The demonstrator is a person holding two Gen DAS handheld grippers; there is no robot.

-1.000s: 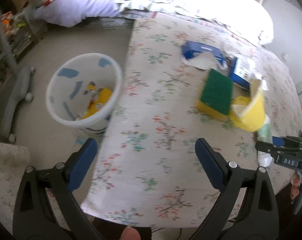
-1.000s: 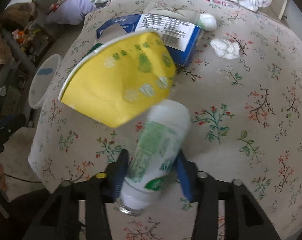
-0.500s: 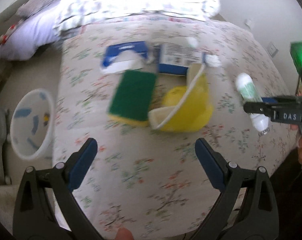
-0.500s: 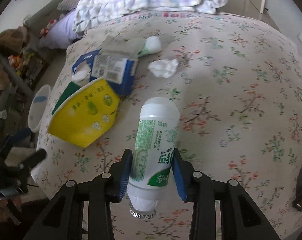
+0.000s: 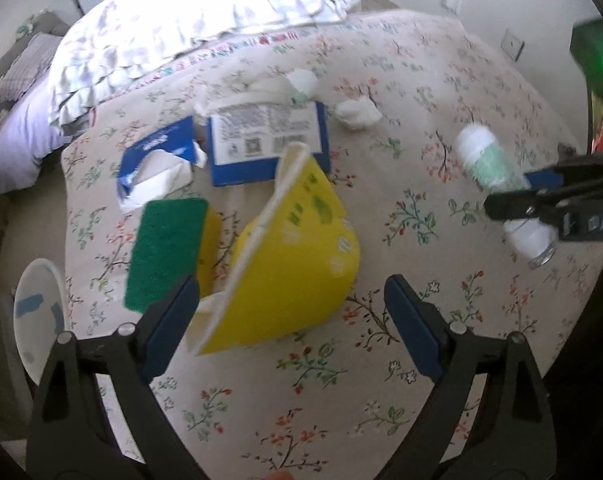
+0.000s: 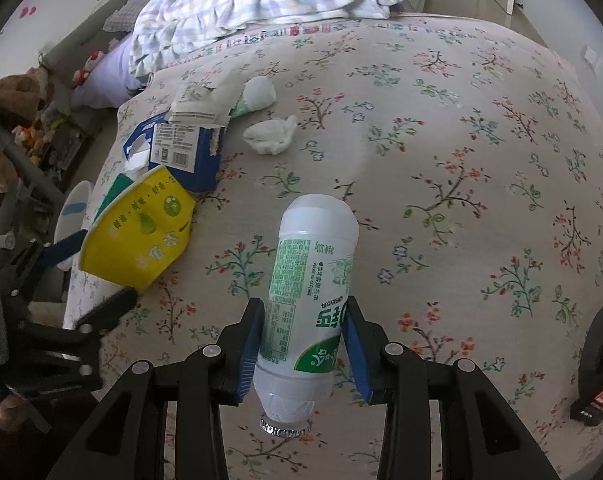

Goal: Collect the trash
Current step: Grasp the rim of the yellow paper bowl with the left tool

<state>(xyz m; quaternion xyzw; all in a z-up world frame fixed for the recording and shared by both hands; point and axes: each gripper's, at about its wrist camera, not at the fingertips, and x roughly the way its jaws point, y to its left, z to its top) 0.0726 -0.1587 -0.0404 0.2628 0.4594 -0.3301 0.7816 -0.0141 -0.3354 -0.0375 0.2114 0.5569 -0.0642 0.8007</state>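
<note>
on floral bedspread (image 6: 441,152), yellow cup (image 5: 297,256), crumpled tissue (image 6: 271,134)

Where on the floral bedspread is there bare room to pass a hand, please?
Free: the wide stretch right of the crumpled white tissue, and the near strip below the yellow paper bowl. Crowded: the left side, where the bowl, green scouring sponge, blue cardboard box and torn blue tissue pack cluster.

Two wrist views steeply down onto one floral bed (image 5: 441,80), overlapping.
</note>
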